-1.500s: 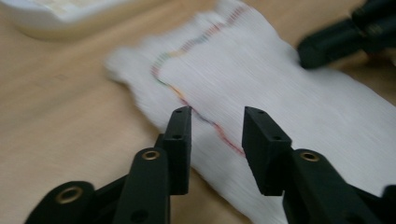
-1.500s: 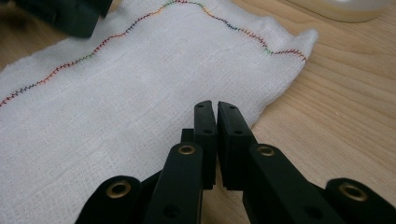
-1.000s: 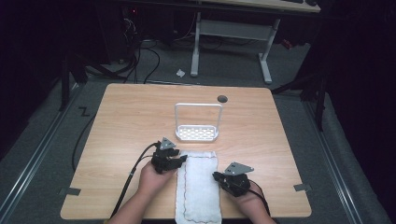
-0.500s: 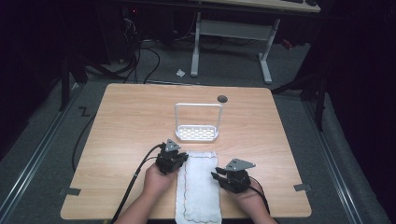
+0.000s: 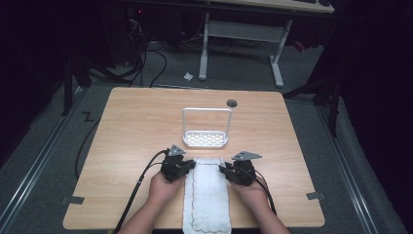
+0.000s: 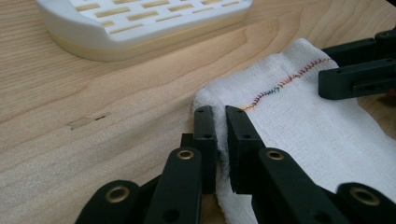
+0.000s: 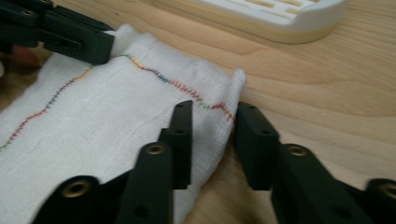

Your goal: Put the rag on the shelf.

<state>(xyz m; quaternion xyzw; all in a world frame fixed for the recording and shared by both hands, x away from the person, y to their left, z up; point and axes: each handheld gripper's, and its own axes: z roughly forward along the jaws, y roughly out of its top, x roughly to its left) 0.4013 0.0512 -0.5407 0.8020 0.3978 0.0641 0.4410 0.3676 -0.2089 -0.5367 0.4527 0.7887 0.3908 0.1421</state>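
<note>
High view: the white cloth [image 5: 207, 197] is lying near the table [image 5: 126, 126] front edge, its long axis running toward the rack [image 5: 206, 139]; the right gripper [image 5: 229, 171] has shifted inward to its far corner.

Left gripper view: the left gripper [image 6: 222, 123] is clamping the cloth's corner.

Right gripper view: the right gripper's jaws, just closing, are straddling the opposite corner, not yet pinching; a 2-corner lift looks near.

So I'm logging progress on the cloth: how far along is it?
Done: the left gripper is pinched on the cloth's far left corner. In hand: the right gripper straddles the far right corner, its jaws just closing, not yet pinched. Left: lifting or folding; the cloth lies flat before the rack.
</note>
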